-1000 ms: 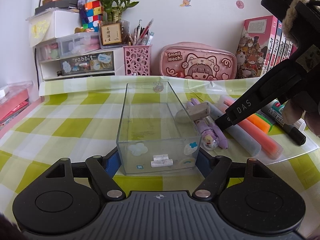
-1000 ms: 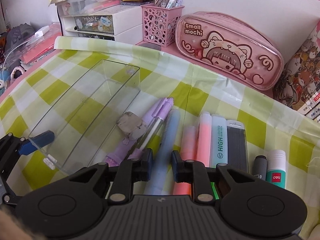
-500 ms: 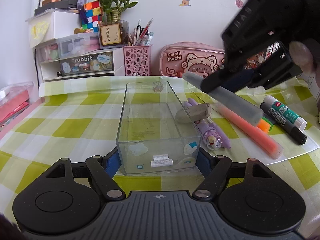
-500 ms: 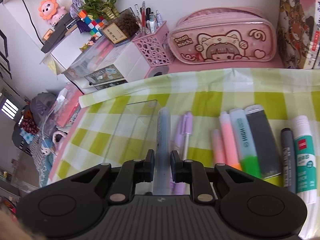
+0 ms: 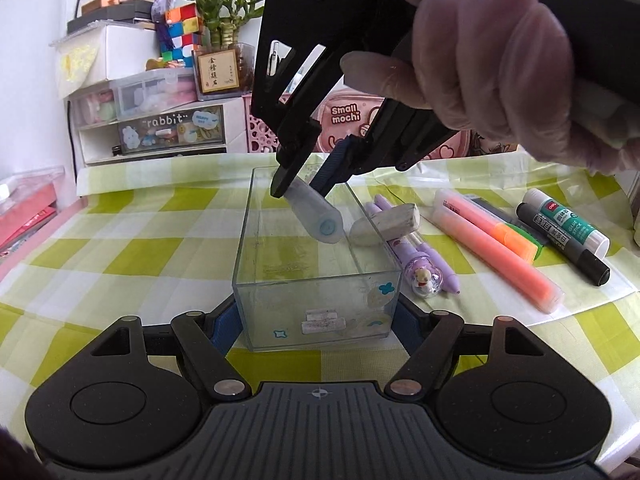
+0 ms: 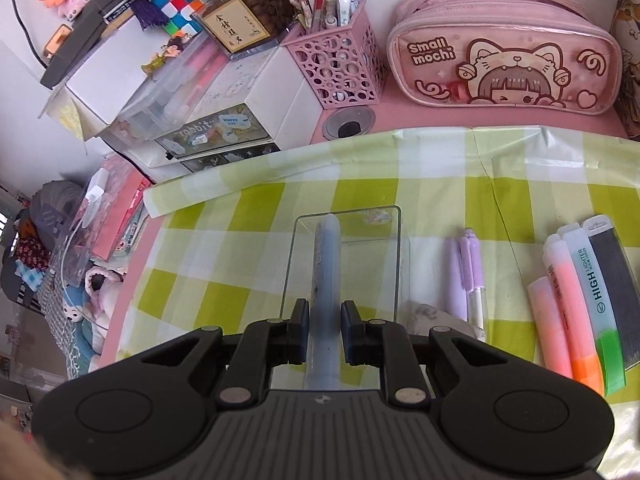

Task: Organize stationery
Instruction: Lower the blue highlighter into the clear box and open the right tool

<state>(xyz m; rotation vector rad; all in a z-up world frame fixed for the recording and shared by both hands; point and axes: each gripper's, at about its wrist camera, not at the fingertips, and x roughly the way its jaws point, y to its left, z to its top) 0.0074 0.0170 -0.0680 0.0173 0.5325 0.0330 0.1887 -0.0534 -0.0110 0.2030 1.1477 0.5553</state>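
Blue-grey highlighter (image 6: 326, 300) is pinched between the right gripper's (image 6: 325, 322) pads, sticking out ahead of the tips and angled down over the clear box (image 5: 316, 264). Left gripper (image 5: 316, 320) is clamped on the box's near end, one finger on each side wall, holding it steady. My worry: it's tilted, so letting go this high could bounce it off the rim to the side where the eraser (image 5: 386, 224) and purple pens (image 6: 466, 276) lie. Going lower could knock the wall.

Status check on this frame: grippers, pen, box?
Left gripper shut on clear box. Right gripper shut on blue pen, tilted over box. Box interior unobstructed; eraser outside.
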